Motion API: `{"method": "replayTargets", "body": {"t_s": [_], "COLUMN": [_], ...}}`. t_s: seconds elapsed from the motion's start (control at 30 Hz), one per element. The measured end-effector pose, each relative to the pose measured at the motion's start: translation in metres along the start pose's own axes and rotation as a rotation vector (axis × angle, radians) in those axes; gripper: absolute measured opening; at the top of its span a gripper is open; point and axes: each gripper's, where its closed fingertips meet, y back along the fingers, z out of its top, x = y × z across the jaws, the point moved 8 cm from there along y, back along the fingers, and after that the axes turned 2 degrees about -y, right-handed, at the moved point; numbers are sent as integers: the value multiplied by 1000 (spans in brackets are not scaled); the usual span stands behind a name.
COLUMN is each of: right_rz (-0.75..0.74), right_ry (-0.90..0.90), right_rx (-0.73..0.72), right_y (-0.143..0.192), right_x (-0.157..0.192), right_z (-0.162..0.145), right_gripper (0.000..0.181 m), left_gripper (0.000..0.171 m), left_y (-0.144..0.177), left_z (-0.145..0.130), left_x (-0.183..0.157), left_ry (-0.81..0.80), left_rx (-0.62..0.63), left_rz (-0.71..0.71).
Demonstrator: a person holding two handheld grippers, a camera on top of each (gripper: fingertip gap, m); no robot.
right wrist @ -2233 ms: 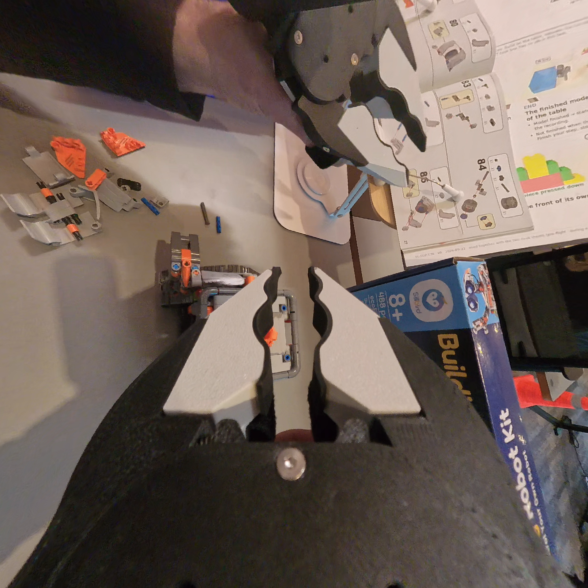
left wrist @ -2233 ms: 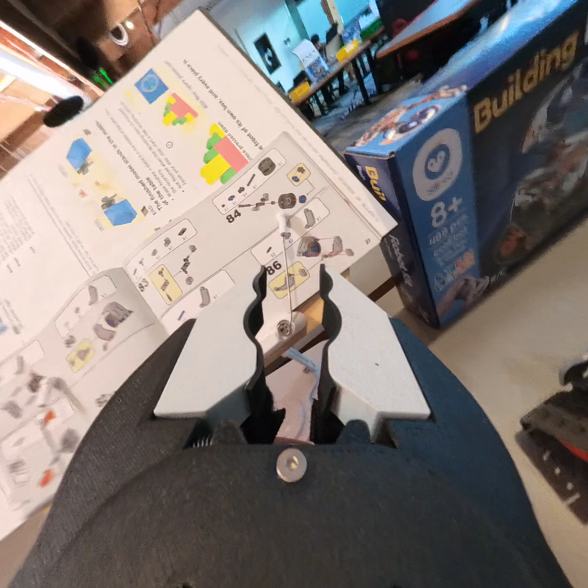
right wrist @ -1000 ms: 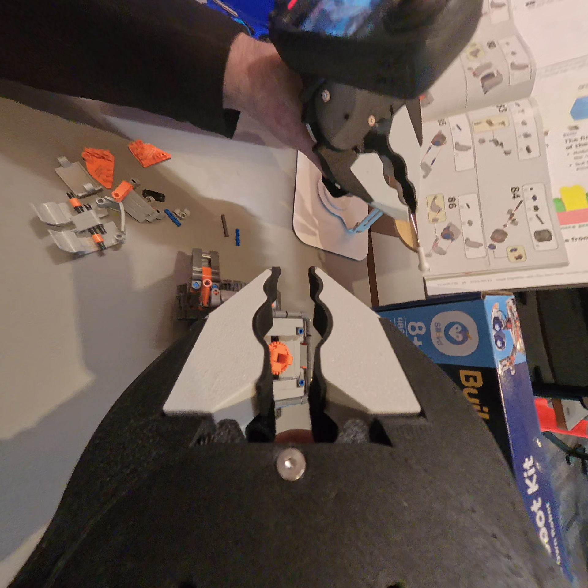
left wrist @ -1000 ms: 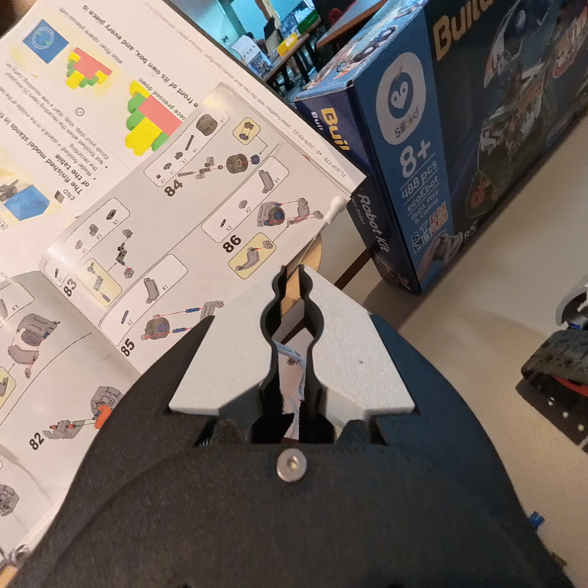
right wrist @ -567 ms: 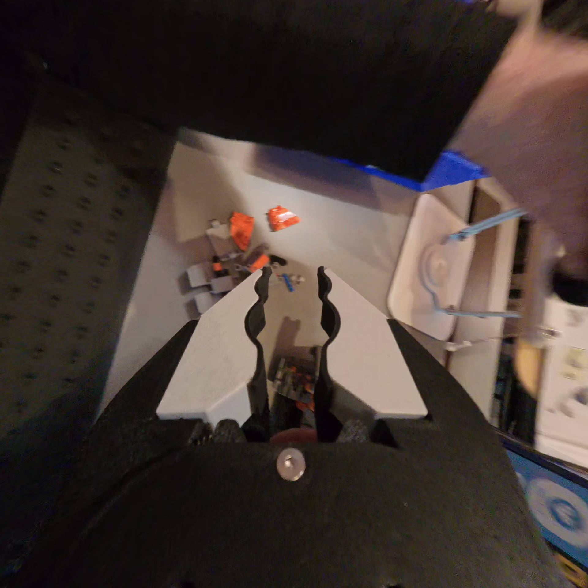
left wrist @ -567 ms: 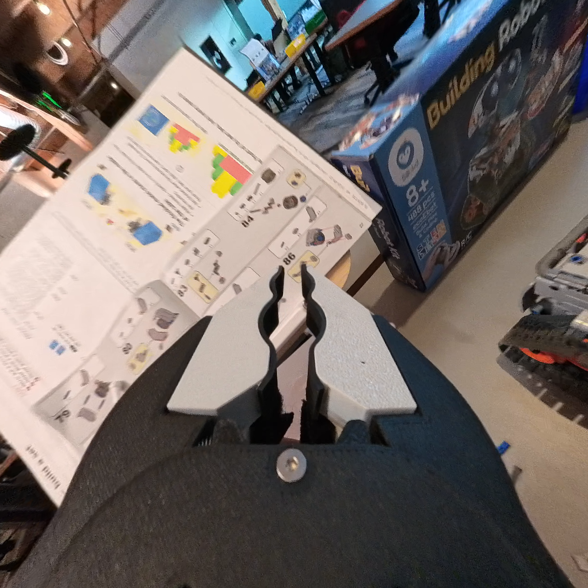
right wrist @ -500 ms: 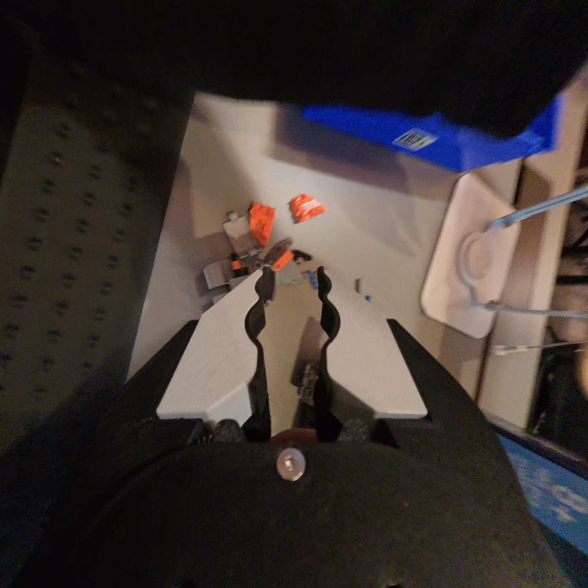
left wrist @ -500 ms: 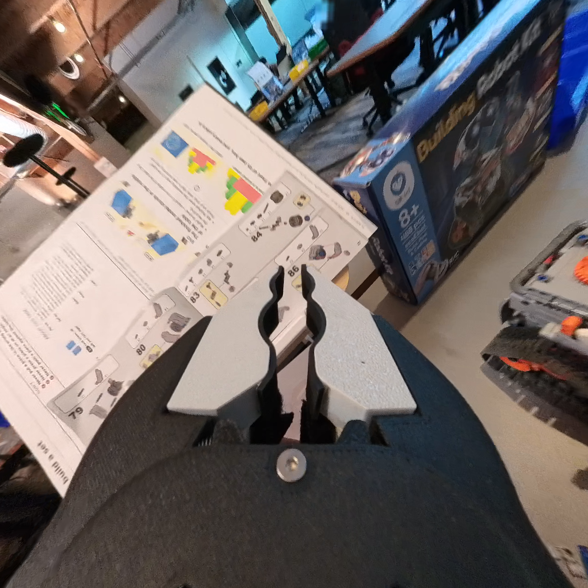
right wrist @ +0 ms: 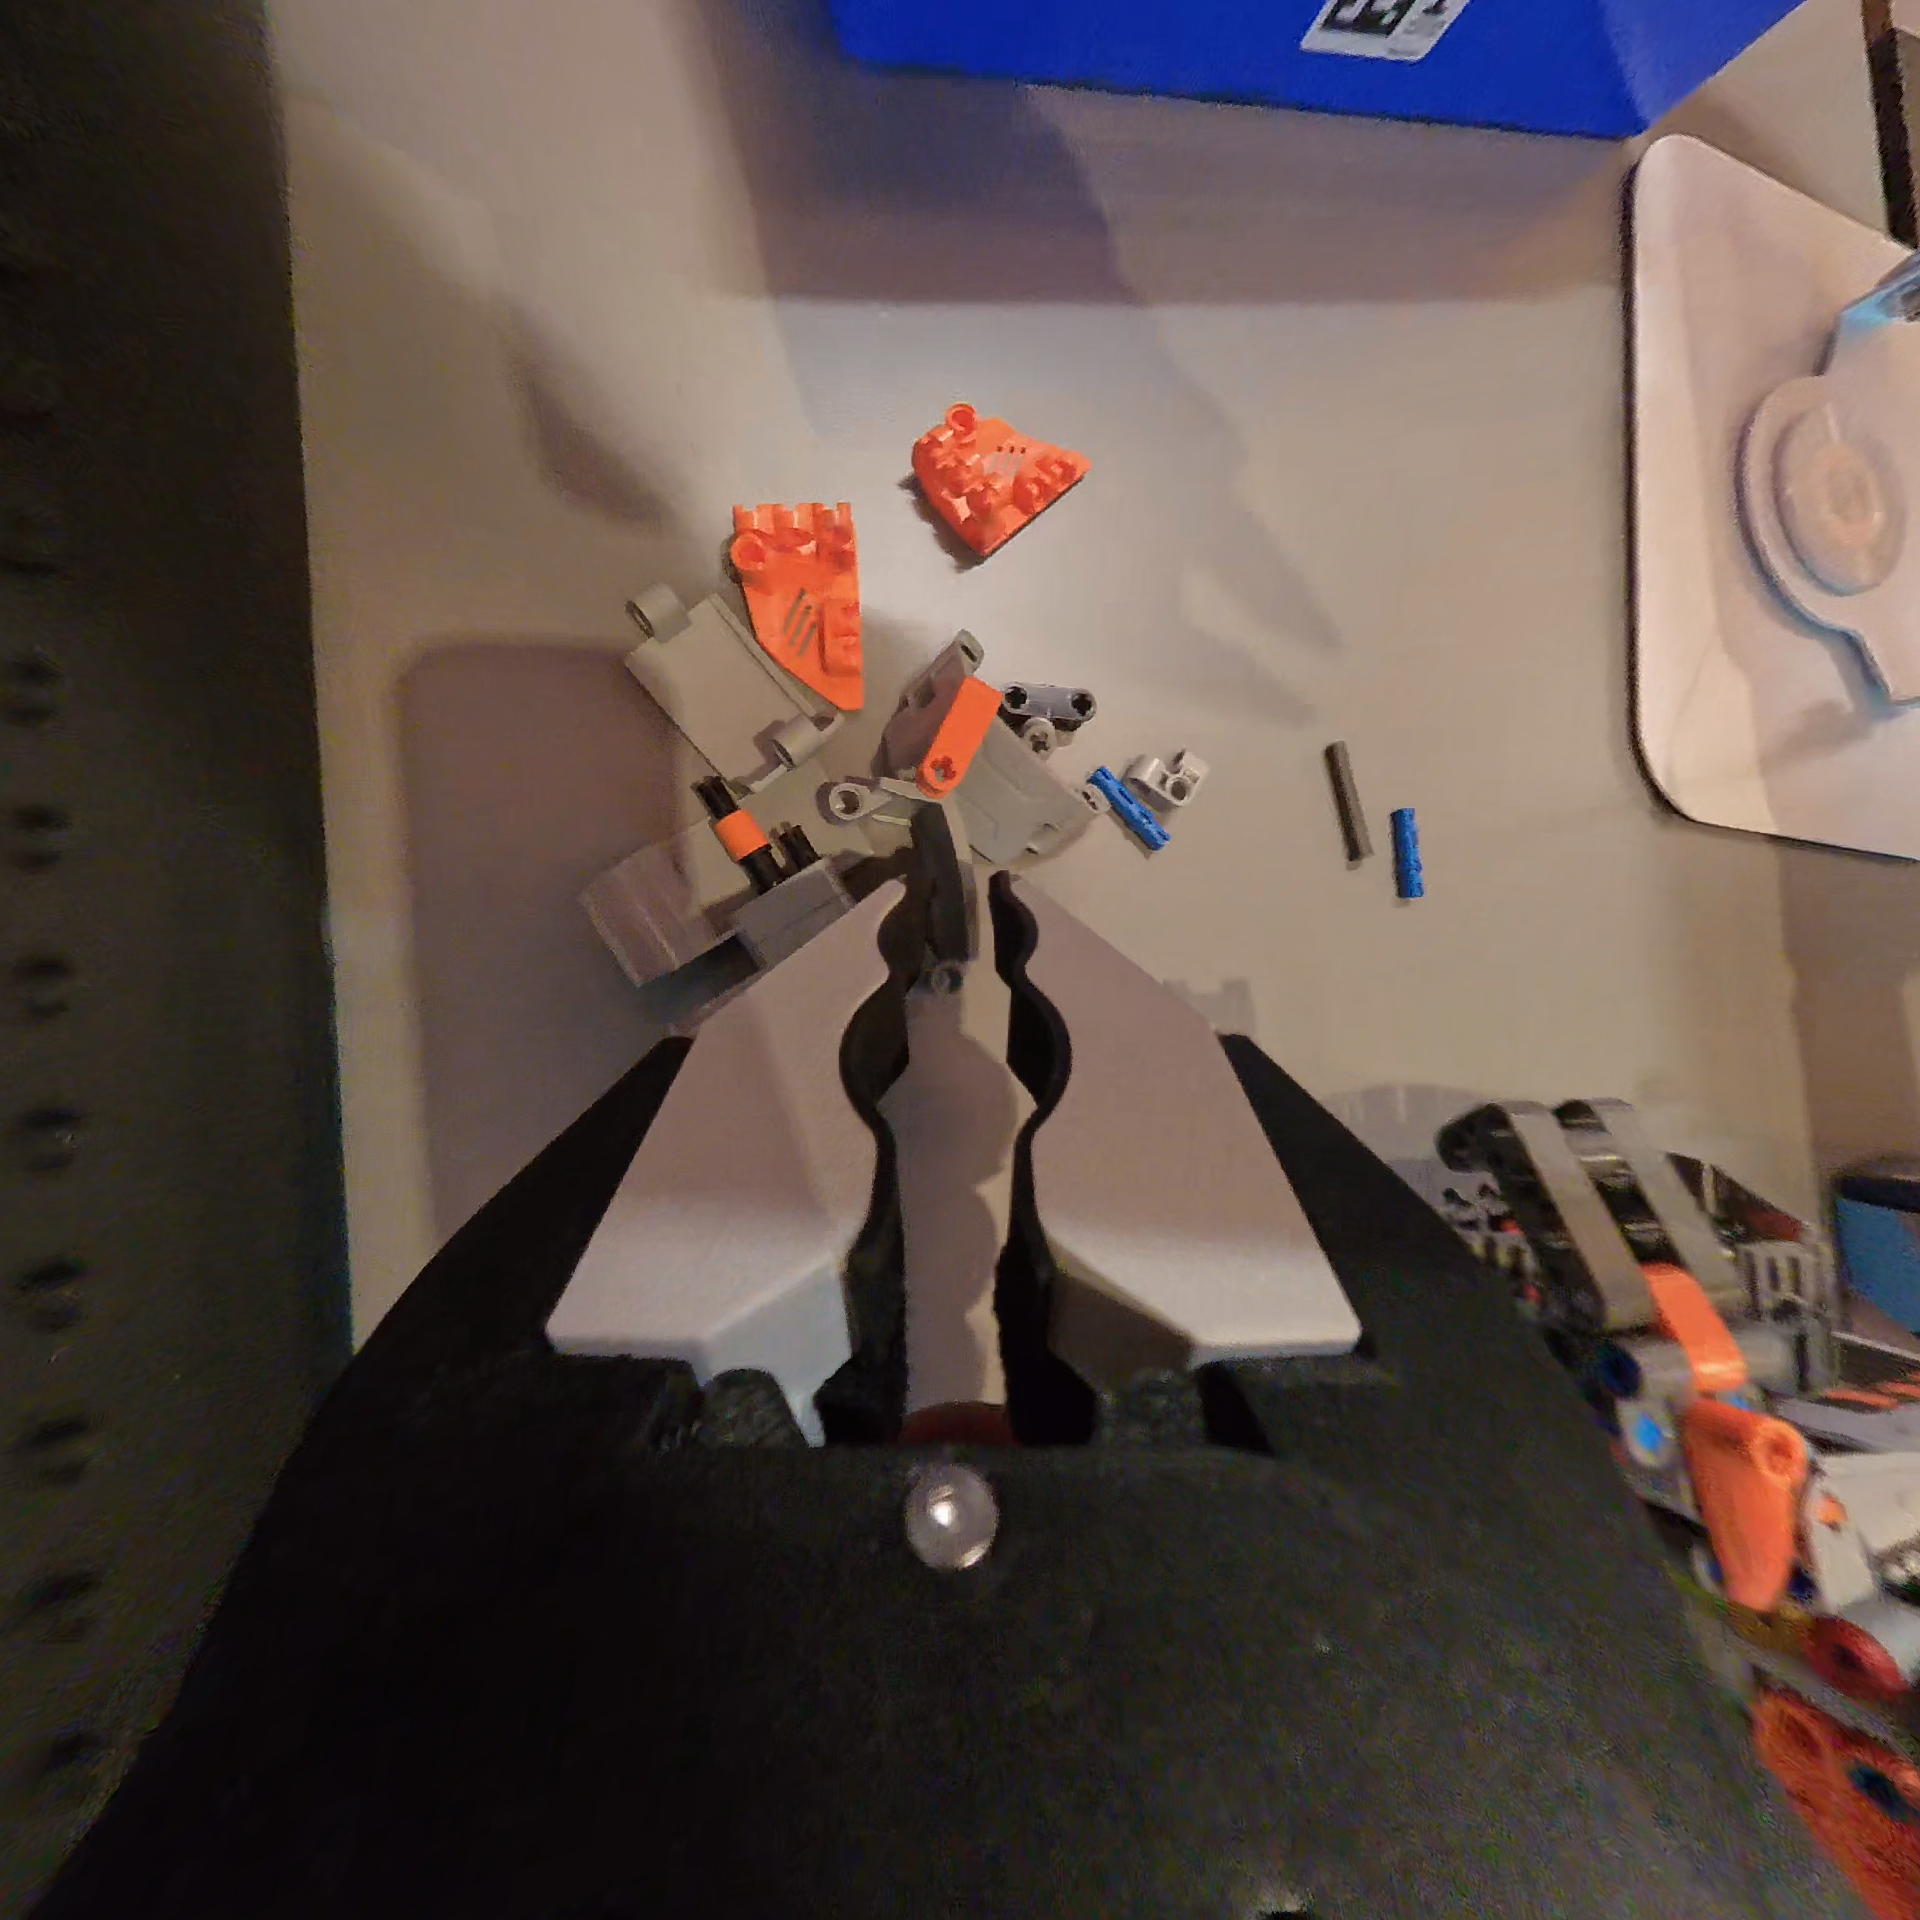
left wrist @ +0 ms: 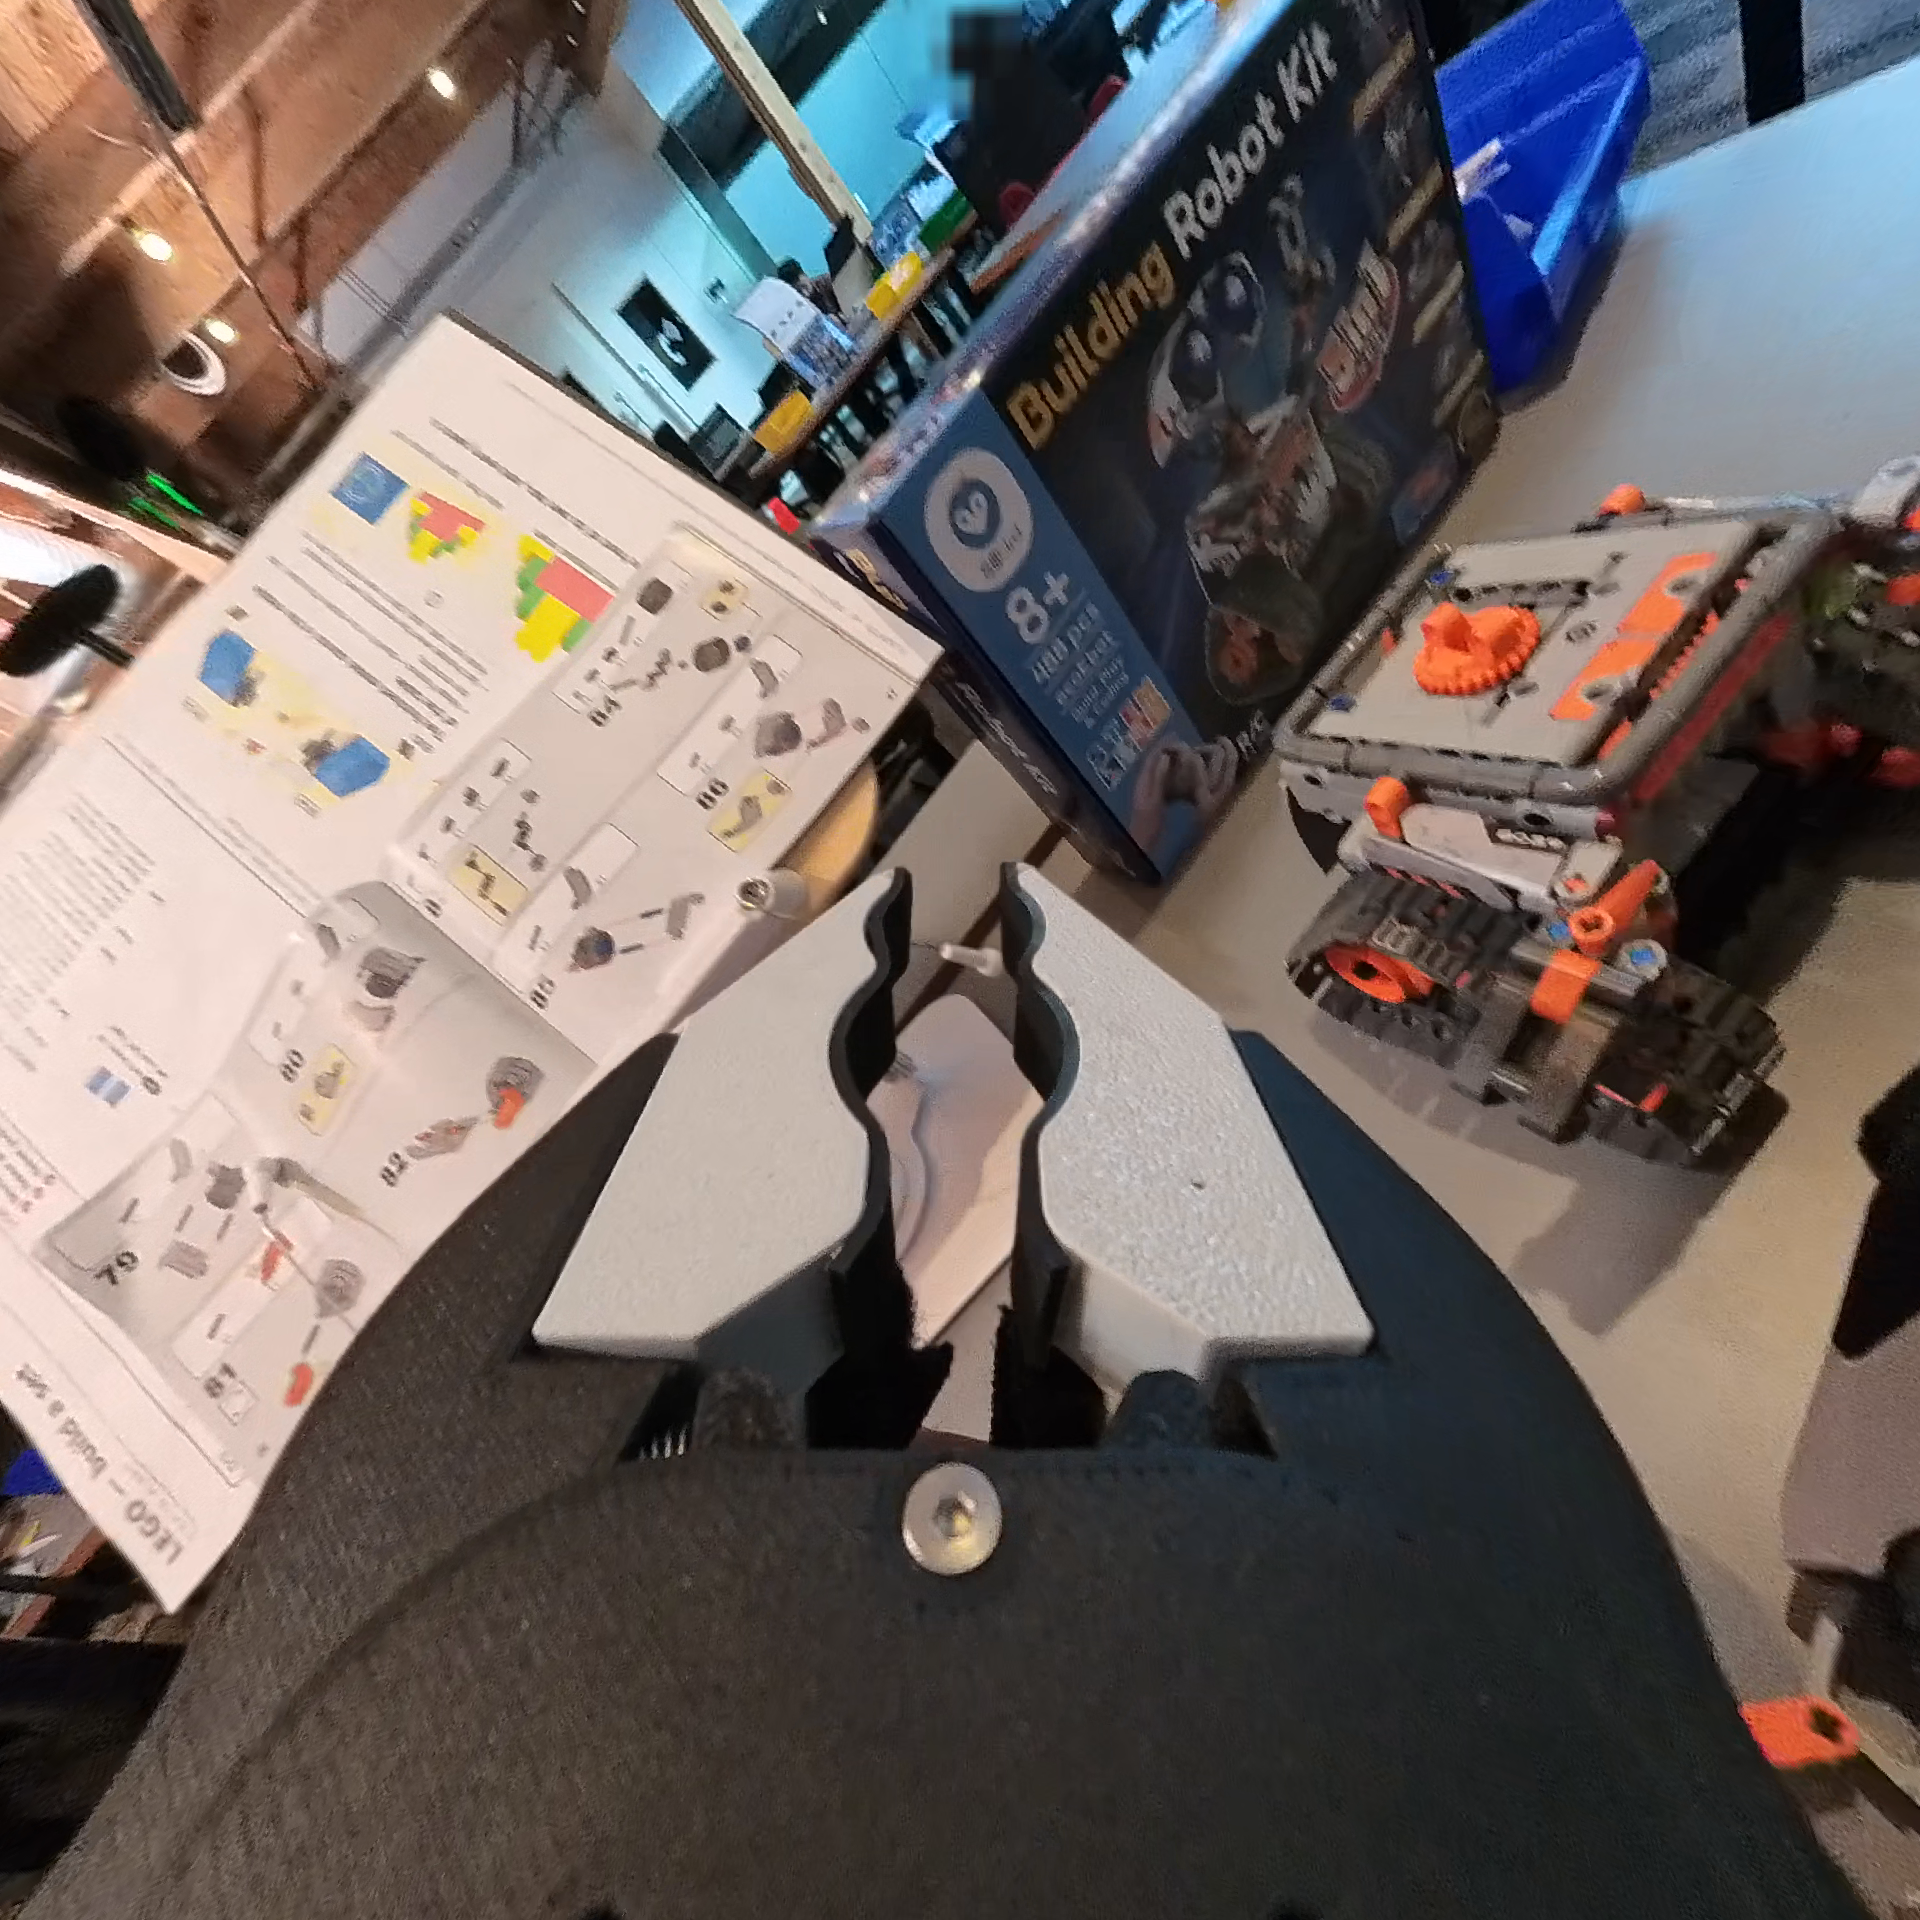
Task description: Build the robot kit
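My right gripper (right wrist: pixel 948 891) is over a pile of loose grey and orange building pieces (right wrist: pixel 831 769) on the pale table. Its jaws have closed to a narrow gap on a dark grey curved piece (right wrist: pixel 943 904) at the pile's near edge. My left gripper (left wrist: pixel 956 883) is open by a narrow gap and empty. It points at the white base (left wrist: pixel 956 1143) of a stand that holds an open instruction booklet (left wrist: pixel 468 779). A grey, black and orange tracked model (left wrist: pixel 1538 831) stands to its right and also shows in the right wrist view (right wrist: pixel 1621 1299).
A dark blue kit box (left wrist: pixel 1195 520) stands behind the booklet and the model. A blue bin (right wrist: pixel 1247 62) lies beyond the pile. Two orange panels (right wrist: pixel 992 488), a dark axle (right wrist: pixel 1347 800) and a blue pin (right wrist: pixel 1405 852) lie loose. The stand base (right wrist: pixel 1766 520) is at the right, a dark perforated board (right wrist: pixel 125 831) at the left. The tips of one gripper are about 20 cm away from the tips of the other. My right tips are roughly 11 cm from the dark axle (right wrist: pixel 1347 800).
My left gripper let go at the booklet stand, pulled back and turned right, bringing the model into view. My right gripper swung from the model to the loose pile and narrowed onto the dark piece.
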Motion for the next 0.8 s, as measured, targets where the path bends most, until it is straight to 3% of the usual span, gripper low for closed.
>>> {"method": "replayTargets", "body": {"t_s": [0.1,0.33,0.6,0.7,0.8], "right_rz": [-14,-83,-203,-196,-149], "right_ry": [31,12,-108,-141,-167], "right_rx": [18,-20,-263,-250,-122], "right_y": [-6,14,57,64,55], "right_x": [5,16,7,4,5], "right_z": [-5,-19,-39,-46,-58], "right_gripper": [0,0,0,0,0], "left_gripper": [15,15,18,18,18], "left_y": [6,17,17,17,14], "left_z": [-7,-20,-21,-20,-24], "left_x": [-14,-21,-26,-25,-29], "left_ry": [11,52,119,114,116], "left_rx": [1,-23,-31,-33,-10], "left_rz": [-31,-26,-113,-105,-128]}}
